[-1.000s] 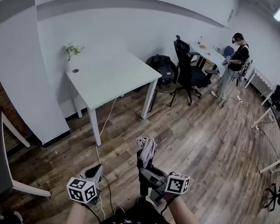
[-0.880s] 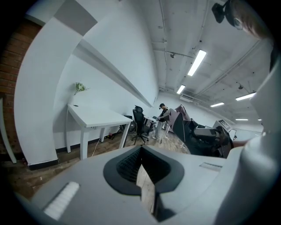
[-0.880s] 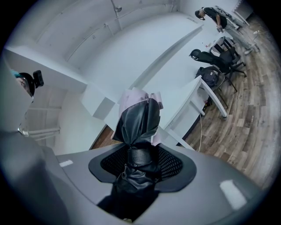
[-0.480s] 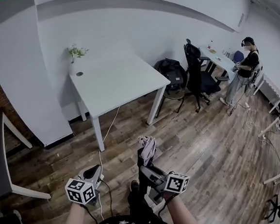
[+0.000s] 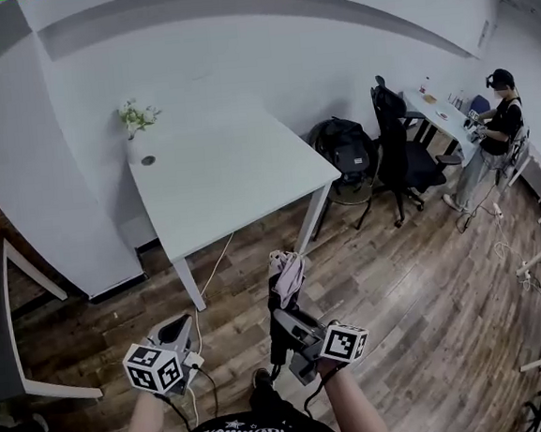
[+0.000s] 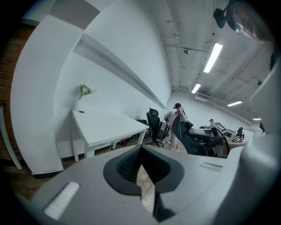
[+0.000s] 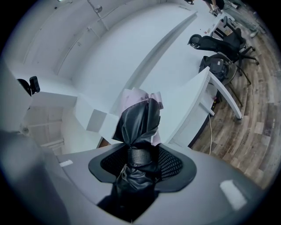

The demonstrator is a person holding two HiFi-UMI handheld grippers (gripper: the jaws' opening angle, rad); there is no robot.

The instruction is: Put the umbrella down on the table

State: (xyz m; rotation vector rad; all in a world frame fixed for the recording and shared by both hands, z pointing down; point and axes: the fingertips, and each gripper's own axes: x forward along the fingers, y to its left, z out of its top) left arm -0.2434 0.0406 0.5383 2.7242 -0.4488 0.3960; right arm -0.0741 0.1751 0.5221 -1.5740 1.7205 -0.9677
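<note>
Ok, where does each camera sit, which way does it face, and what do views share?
Head view: on the person's head, looking steeply down at the wood floor and white table; both forearms, left gripper and right gripper show.
Left gripper view: on the left gripper, looking along its closed, empty jaws toward the white table.
Right gripper view: on the right gripper, looking along jaws clamped on the umbrella, white table behind.
Shared: the white table is in all three; the umbrella in head and right gripper views.

The white table (image 5: 238, 171) top offers open surface; a potted plant (image 5: 137, 117) occupies its far left corner. A backpack (image 5: 345, 149) and office chair (image 5: 398, 143) obstruct its right side.
</note>
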